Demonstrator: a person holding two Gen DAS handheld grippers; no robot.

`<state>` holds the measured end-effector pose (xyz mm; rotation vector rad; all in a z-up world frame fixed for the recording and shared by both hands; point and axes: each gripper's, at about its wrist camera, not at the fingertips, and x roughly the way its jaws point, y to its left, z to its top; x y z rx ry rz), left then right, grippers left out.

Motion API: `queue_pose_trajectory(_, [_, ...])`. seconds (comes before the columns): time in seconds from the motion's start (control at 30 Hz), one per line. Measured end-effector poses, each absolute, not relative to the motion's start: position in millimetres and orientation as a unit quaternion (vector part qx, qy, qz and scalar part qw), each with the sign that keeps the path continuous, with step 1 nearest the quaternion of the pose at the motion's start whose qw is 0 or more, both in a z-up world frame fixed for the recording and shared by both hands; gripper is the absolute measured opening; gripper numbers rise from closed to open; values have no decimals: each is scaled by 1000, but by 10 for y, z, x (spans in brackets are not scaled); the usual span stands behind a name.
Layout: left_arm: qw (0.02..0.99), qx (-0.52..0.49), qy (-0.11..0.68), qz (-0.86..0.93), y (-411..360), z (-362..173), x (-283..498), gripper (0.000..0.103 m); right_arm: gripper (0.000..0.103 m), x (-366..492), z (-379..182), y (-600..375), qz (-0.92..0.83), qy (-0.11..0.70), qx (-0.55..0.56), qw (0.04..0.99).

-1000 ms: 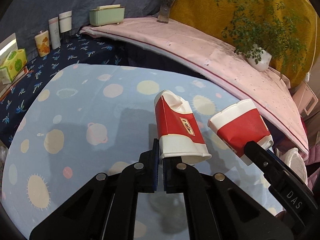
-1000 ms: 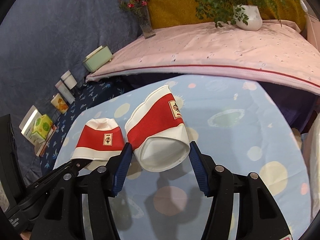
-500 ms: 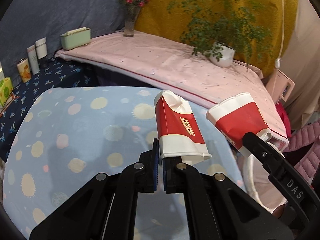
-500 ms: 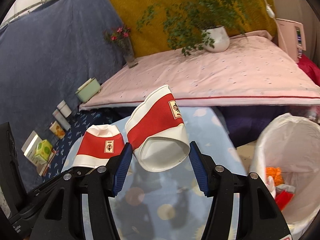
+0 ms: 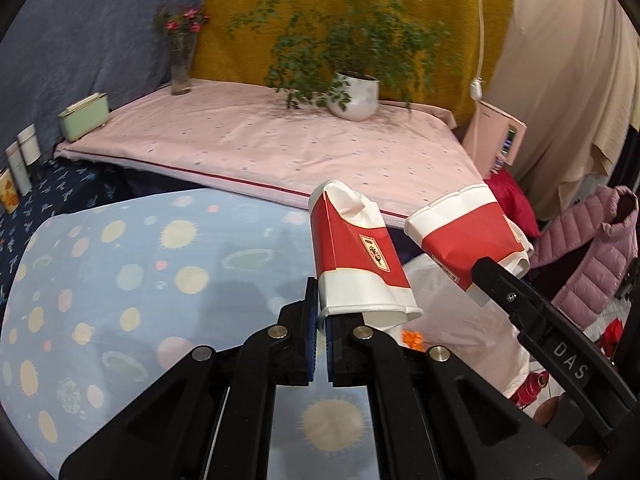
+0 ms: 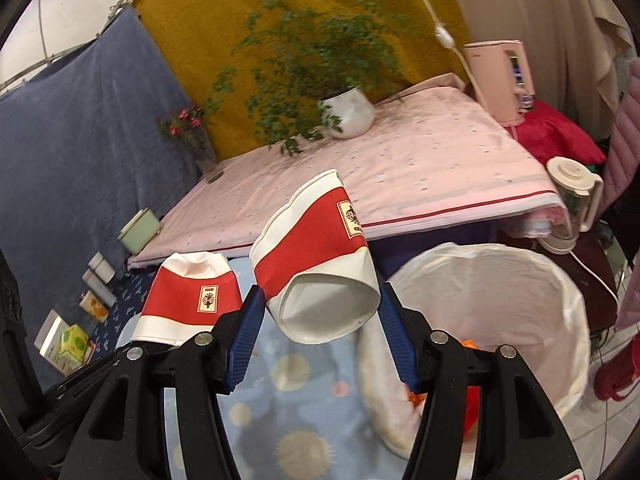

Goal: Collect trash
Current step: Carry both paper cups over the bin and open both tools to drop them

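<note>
My left gripper [image 5: 321, 322] is shut on the rim of a crushed red-and-white paper cup [image 5: 354, 256], held above the blue spotted tablecloth [image 5: 120, 280]. My right gripper [image 6: 320, 320] is shut on a second red-and-white paper cup [image 6: 316, 256], squeezing its sides. Each cup also shows in the other view: the right one in the left wrist view [image 5: 466, 240], the left one in the right wrist view [image 6: 192, 292]. A white-lined trash bin [image 6: 520, 280] with orange and red trash inside stands below and right of the cups.
A pink-covered table [image 5: 280, 148] behind holds a potted plant [image 5: 354, 94], a flower vase [image 5: 180, 68] and a green box [image 5: 84, 120]. A pink appliance [image 6: 500, 80], a blender jug [image 6: 572, 204] and a pink jacket [image 5: 592, 256] stand at right. Tins [image 5: 20, 164] line the left.
Both grippers have swung to the right with their cups, from over the blue tablecloth towards its right edge. The trash bin has come into view below them.
</note>
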<state>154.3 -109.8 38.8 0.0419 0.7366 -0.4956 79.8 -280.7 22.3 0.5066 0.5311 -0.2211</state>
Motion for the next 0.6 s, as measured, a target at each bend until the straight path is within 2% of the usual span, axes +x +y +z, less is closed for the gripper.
queue_pose_trajectory(0.5, [872, 59, 380, -304, -1950, 225, 1214, 3, 56, 264, -12, -3493, -170, 256, 271, 912])
queue_pose_trajectory(0.6, [869, 62, 382, -308, -2031, 179, 1196, 7, 56, 218, -68, -3586, -176, 257, 277, 909])
